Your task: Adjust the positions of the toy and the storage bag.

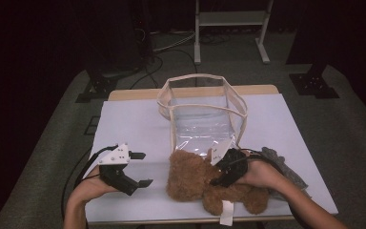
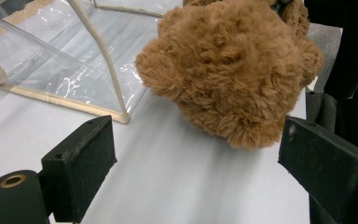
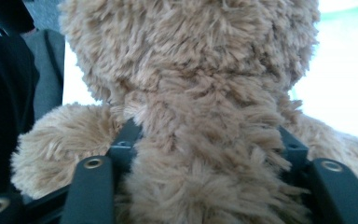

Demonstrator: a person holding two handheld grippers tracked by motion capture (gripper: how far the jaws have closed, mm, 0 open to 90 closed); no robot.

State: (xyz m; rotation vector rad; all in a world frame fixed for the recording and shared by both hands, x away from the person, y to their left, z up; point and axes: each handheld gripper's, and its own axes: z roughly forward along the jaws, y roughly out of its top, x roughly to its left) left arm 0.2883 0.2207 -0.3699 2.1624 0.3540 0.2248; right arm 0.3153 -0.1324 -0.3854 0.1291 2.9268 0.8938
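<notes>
- Teddy bear lies on the near part of the bench, brown and fluffy, head toward the left hand-held gripper, legs toward the near right corner; a white tag sticks out from its lower body over the bench's near edge.
- Right hand-held gripper sits on top of the bear's middle, held by the person's right hand. In the right gripper view the two black jaws stand on either side of the bear's body, fur bulging between them and pressing against both pads – gripping the bear, jaws partway closed.
- Left hand-held gripper rests low over the bench just left of the bear's head, held by the left hand. Jaws wide apart, nothing between them – open. In the left gripper view its pads frame bare bench surface, with the bear's head ahead and not touching either jaw.
- Clear plastic bag with cream trim and handles stands behind the bear, near the middle of the bench, mouth open upward. The bear's head lies just at the bag's front bottom edge; in the left gripper view the bag's corner is beside the head, contact hard to tell.
- Grey cloth lies on the bench at the right, past the right hand, partly hidden by the forearm.
- White metal frame stands on the floor beyond the bench.
</notes>
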